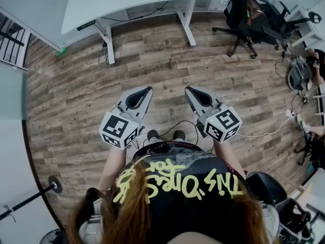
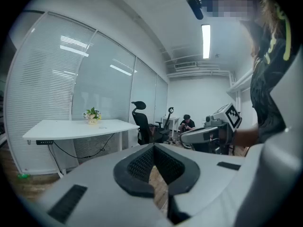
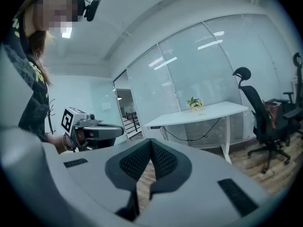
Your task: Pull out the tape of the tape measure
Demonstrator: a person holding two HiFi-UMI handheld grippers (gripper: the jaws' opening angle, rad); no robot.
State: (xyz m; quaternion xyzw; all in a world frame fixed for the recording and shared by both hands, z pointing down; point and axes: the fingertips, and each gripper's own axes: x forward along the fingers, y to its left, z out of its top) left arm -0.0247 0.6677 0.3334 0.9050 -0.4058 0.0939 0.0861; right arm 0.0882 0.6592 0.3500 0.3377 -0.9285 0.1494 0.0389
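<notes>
The left tool point(image 2: 154, 148) and the right tool point(image 3: 150, 142) are held level, side by side above the wooden floor point(image 1: 167, 60), each with its jaws pressed together on nothing. A white desk point(image 1: 132, 1) stands far off, with a black office chair point(image 1: 244, 14) to its right. No view shows the tape measure.

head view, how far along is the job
Done: nothing visible. In hand: nothing; left gripper and right gripper are shut, empty, held above the floor. Left: everything; no tape measure shows in any view, so the whole job remains.
</notes>
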